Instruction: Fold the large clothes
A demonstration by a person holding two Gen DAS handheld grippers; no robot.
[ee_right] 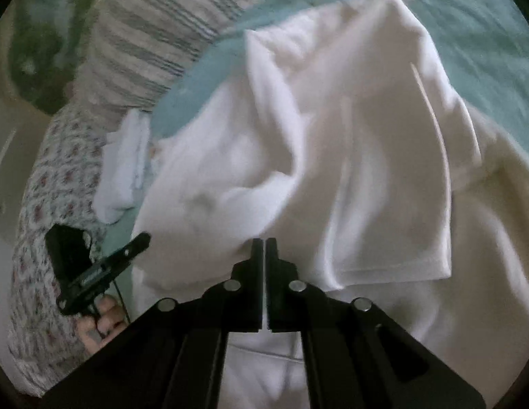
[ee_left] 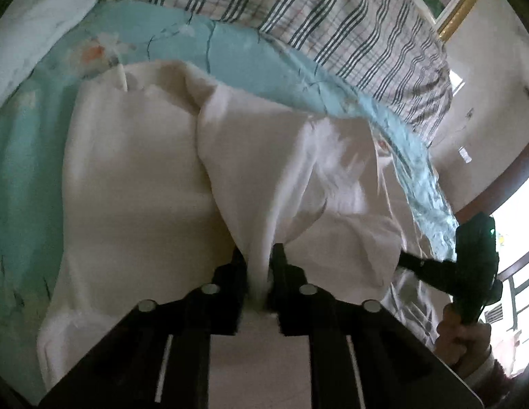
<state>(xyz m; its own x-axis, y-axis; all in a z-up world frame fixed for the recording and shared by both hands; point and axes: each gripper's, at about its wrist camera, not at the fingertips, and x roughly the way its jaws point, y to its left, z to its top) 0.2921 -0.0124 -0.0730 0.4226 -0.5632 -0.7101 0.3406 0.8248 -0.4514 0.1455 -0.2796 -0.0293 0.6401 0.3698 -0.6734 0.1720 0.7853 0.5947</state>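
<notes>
Garment: the white garment [ee_left: 134,184] lay spread on the teal sheet [ee_left: 22,170] of the bed, with one part lifted and folded over the rest.
Left gripper: your left gripper [ee_left: 261,255] was clenched on a bunched fold of the garment; the cloth ran up between the two black fingers [ee_left: 238,262] and hung from them.
Right gripper: your right gripper [ee_right: 264,243] had its jaws pressed together with only a thin slit between them. Its tips were at the edge of a raised fold, but I cannot tell if cloth was caught inside.
Other view of the grippers: in the left view your right gripper [ee_left: 406,259] touched the right edge of the garment; in the right view your left gripper [ee_right: 143,238] was at the left edge.
Blanket: a striped blanket [ee_left: 332,17] lay along the far side of the bed, behind the garment.
Pillow: a white pillow [ee_left: 35,30] was at the far left corner, apart from the garment.
Small cloth: a small white cloth [ee_right: 122,173] lay just beside the garment, near the floral cover [ee_right: 42,211].
</notes>
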